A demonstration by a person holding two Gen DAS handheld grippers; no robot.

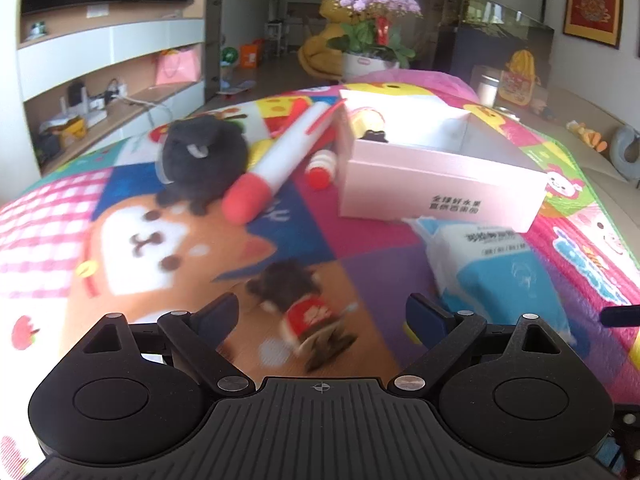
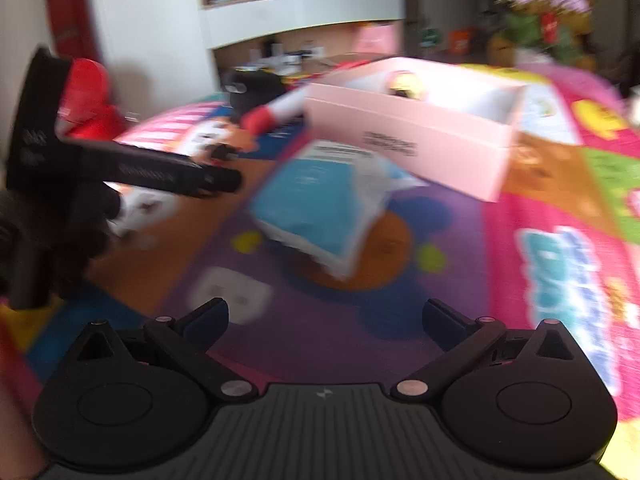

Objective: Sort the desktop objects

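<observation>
Your left gripper (image 1: 322,316) stands spread wide and empty over the small brown plush toy (image 1: 304,308) near you on the mat; it looks soft and light, so pinch its body, not the dangling bits. Far off, the big red-capped pen (image 1: 280,160) leans by the pink box (image 1: 440,176). Through the right wrist, your right gripper (image 2: 326,318) is also spread with nothing in it, facing the blue tissue pack (image 2: 320,208): squashy, slick wrapper, best taken across its narrow width.
</observation>
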